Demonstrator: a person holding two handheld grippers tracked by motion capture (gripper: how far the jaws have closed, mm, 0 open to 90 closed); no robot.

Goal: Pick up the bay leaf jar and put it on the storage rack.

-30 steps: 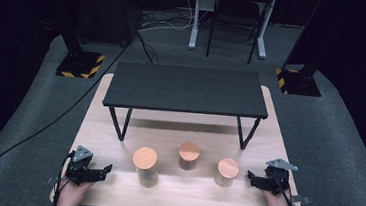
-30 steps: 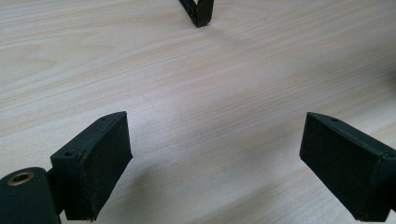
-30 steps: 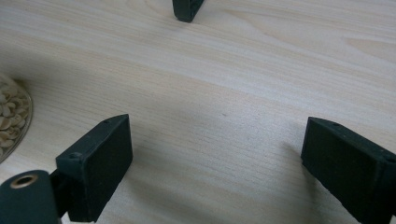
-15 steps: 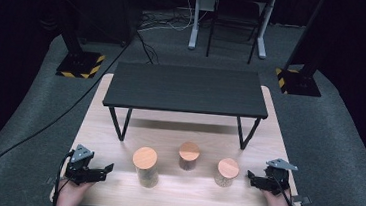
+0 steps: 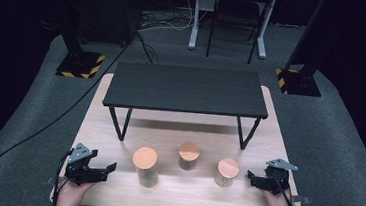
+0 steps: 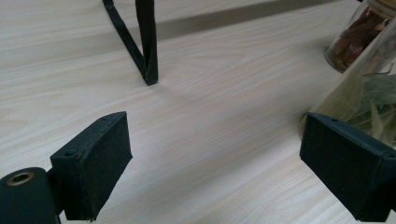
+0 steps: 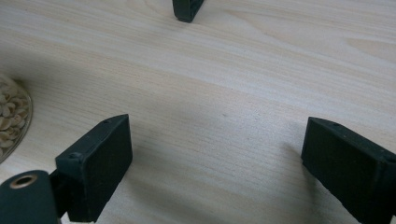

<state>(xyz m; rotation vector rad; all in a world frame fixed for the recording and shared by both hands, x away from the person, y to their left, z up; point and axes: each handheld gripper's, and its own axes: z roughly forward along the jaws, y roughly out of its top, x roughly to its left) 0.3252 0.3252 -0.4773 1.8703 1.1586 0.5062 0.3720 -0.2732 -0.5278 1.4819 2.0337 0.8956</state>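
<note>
Left gripper (image 5: pixel 107 169), lower left: jaws spread, empty, lifting slightly beside leaf jar (image 5: pixel 145 166), approaching. Right gripper (image 5: pixel 252 178): spread, idling.

A low black bench (image 5: pixel 187 89) stands on the wooden tabletop (image 5: pixel 183 191), above grey carpet (image 5: pixel 348 137).

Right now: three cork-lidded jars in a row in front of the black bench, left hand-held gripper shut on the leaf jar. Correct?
Not quite. The left hand-held gripper is open with bare table between its jaws; the leaf jar sits beside it, ungripped, as the left gripper view shows. Three jars before the black bench is right.
</note>
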